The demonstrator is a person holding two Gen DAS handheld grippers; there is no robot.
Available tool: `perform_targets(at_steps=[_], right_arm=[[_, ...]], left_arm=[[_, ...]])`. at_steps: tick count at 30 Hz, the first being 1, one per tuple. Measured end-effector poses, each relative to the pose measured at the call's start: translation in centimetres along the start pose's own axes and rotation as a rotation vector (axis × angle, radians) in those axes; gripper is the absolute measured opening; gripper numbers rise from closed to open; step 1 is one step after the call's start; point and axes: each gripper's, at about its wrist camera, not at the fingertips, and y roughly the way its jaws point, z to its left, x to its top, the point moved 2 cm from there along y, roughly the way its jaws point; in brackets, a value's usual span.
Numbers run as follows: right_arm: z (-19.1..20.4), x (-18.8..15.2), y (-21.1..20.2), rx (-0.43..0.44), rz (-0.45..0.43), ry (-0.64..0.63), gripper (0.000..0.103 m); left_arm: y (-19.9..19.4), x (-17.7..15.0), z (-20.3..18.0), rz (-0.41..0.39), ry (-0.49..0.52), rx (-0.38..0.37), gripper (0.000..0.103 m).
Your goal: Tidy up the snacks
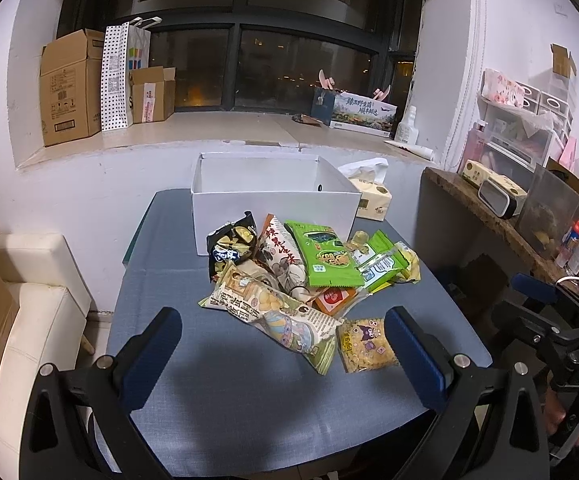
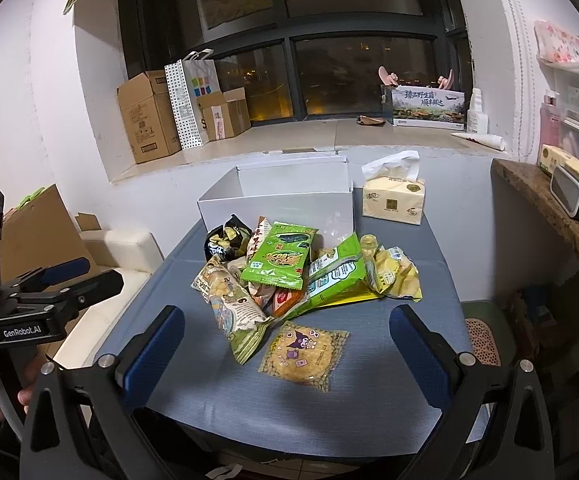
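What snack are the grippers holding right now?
None. The left gripper and right gripper are both open and empty above the table; the snack pile lies untouched.

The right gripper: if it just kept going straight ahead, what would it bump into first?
Probably the flat yellow snack packet with the purple cartoon character, lying closest between the open right gripper fingers; depth is hard to judge. The snack pile and white box lie farther on.

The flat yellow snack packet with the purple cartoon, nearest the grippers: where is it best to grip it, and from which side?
Probably by the near edge seal of the yellow packet, coming from the front with the right gripper, whose jaws stand open. The packet lies flat on the blue table, apart from the pile, and its thin rim looks easier to pinch than the filled middle.
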Motion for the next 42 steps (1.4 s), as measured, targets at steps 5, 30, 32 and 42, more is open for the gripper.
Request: perform_targets(at_steps=[5,30,32,42], right_arm=[[-0.01,0.00,0.00,0.001,0.001,0.000,0.103],[0.17,-0.23,0.12,0.009,0.008,-0.012,0.103],[0.18,-0.27,0.14,0.008,0.009,-0.011,0.103],[0.18,-0.36,0.21,0.008,0.013,-0.013,0.103]], left_arm=[[0.00,0.03,-0.02,0.000,-0.002,0.000,0.103],[-0.21,-0.12,0.06,0.005,0.002,-0.001,0.103],[-0.21,-0.11,0.05,0.005,0.002,-0.001,0.103],[-0.30,-0.06,0.00,0.008,0.003,0.002,0.103]])
